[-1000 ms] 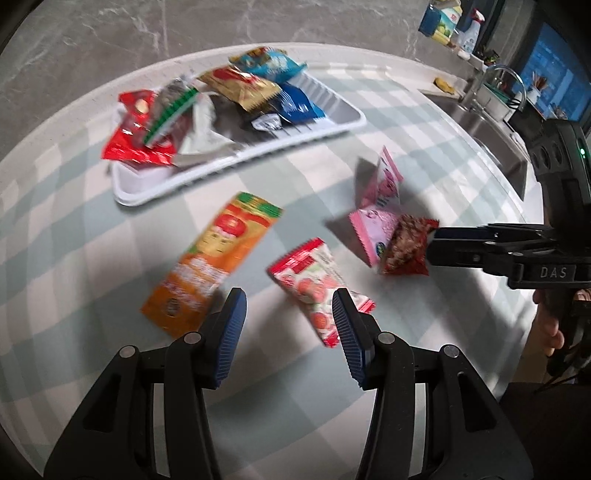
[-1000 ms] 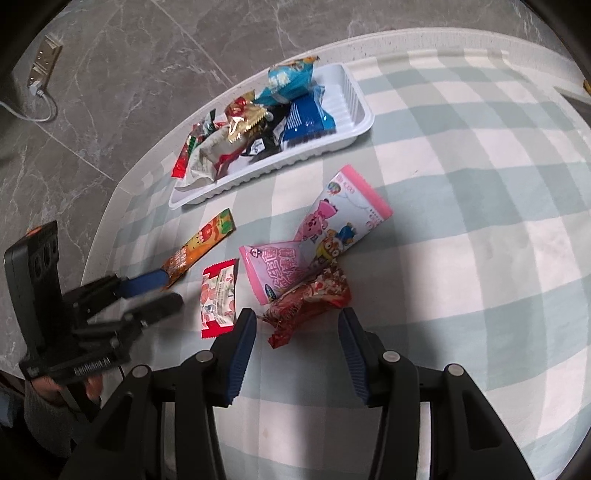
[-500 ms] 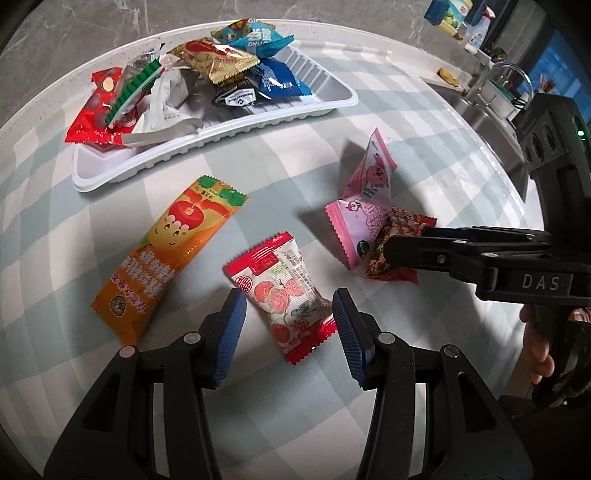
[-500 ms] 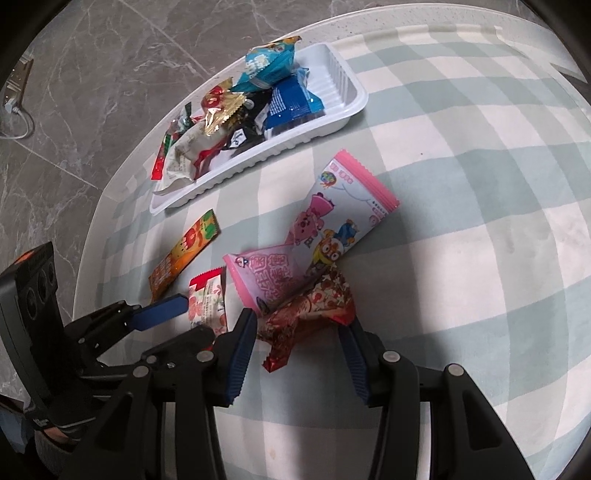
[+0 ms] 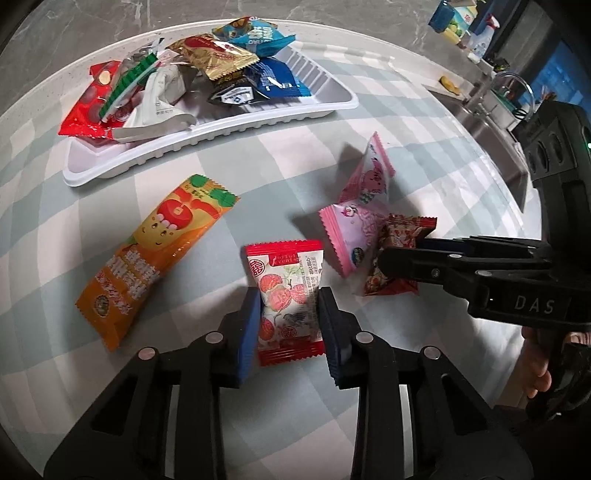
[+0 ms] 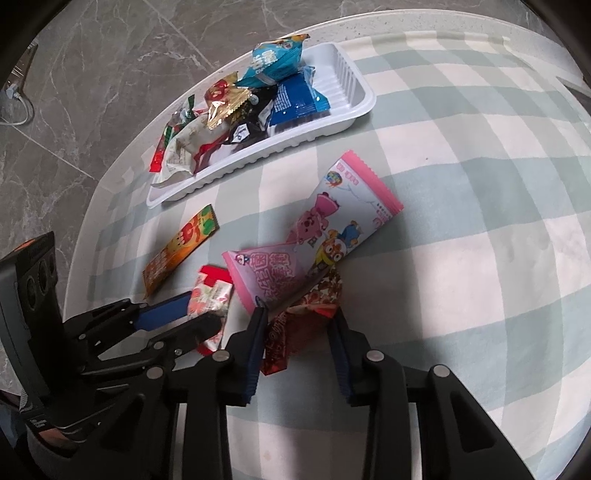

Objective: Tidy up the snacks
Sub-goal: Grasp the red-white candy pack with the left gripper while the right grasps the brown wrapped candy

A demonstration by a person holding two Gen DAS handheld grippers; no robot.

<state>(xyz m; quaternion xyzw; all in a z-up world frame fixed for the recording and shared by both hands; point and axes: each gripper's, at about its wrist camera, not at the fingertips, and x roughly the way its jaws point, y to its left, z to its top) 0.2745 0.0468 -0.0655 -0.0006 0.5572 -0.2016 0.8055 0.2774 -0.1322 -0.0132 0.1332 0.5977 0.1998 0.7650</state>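
Note:
A red-and-white snack packet [image 5: 286,266] lies on the checked tablecloth between the pads of my left gripper [image 5: 289,299]. Its jaws are closing and both pads press the packet's sides. My right gripper [image 6: 299,314] is closing too, its pads squeezing a dark red packet [image 6: 295,332]. In the left wrist view that gripper [image 5: 391,258] comes in from the right onto the same dark red packet [image 5: 402,229]. A long pink packet [image 6: 314,240] rests partly on the dark red one. An orange packet [image 5: 155,254] lies to the left. The white tray [image 5: 221,136] at the back holds several snacks.
The round table's edge curves just behind the tray [image 6: 258,155], with grey marble floor beyond. A sink with a faucet [image 5: 495,107] and bottles [image 5: 454,22] stand far right. A hand [image 5: 543,365] holds the right gripper. A wall socket with a cable [image 6: 14,92] is at the left.
Both pairs of jaws have narrowed onto their packets. My left gripper slid forward and down over the red-and-white packet. The right gripper stayed over the dark red packet.

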